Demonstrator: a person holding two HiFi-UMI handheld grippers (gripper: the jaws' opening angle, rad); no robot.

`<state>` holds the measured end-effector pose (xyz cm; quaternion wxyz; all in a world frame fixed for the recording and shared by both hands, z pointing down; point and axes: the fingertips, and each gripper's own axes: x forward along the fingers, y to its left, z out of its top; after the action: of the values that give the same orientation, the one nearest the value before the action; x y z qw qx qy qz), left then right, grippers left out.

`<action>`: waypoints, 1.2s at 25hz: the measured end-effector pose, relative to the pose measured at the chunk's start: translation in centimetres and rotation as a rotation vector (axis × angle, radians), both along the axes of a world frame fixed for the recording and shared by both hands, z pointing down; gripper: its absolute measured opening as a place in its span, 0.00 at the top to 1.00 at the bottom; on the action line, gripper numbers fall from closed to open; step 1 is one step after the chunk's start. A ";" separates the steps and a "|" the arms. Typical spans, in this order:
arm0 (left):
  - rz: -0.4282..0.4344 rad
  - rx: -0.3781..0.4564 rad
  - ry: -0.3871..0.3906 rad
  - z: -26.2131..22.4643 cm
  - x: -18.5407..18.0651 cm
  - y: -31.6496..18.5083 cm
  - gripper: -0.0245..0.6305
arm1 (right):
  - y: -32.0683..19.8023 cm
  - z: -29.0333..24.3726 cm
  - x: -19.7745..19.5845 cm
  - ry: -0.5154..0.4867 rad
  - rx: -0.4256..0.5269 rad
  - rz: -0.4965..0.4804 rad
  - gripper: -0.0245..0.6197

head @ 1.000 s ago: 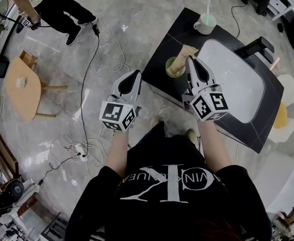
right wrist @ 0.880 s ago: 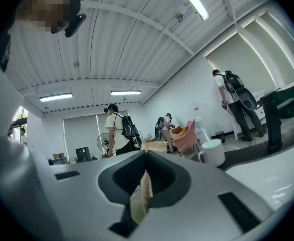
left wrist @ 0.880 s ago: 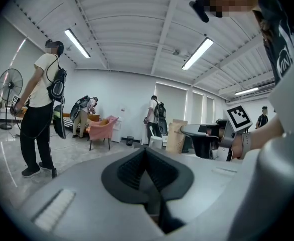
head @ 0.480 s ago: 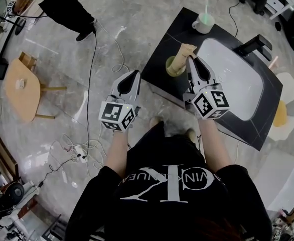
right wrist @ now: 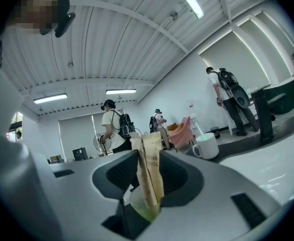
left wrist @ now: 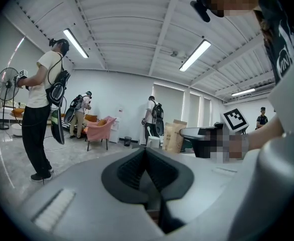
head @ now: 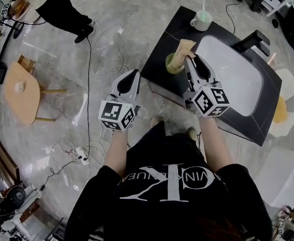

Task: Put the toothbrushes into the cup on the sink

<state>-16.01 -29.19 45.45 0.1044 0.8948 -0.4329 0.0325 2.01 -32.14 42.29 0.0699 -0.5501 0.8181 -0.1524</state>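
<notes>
A person in dark trousers [head: 61, 6] is standing on the grey floor [head: 137, 14] ahead of me, off to my left. A small wooden table [head: 21, 89] is sitting nearby, and cables [head: 88, 59] are trailing towards a power strip [head: 82, 153]. Farther off, a pink armchair [left wrist: 101, 127] and a fan [left wrist: 6, 82] are standing.

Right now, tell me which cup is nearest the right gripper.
The green cup, ahead of the right gripper, whose jaws have just been opening with the toothbrush packets between them. The white mug is at the far corner of the counter.
</notes>
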 end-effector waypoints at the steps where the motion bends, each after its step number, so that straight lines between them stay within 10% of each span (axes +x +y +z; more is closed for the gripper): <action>1: 0.002 0.001 0.000 0.0 0.0 0.0 0.94 | 0.1 0.1 0.0 0.000 -0.003 0.002 0.81; 30: -0.087 0.037 0.018 -2.6 3.0 6.6 0.94 | 7.6 0.5 4.2 0.092 -0.053 -0.080 0.80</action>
<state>-12.98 -22.63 42.89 0.0931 0.8772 -0.4709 0.0118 6.18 -24.56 42.81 0.0114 -0.5251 0.8375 -0.1511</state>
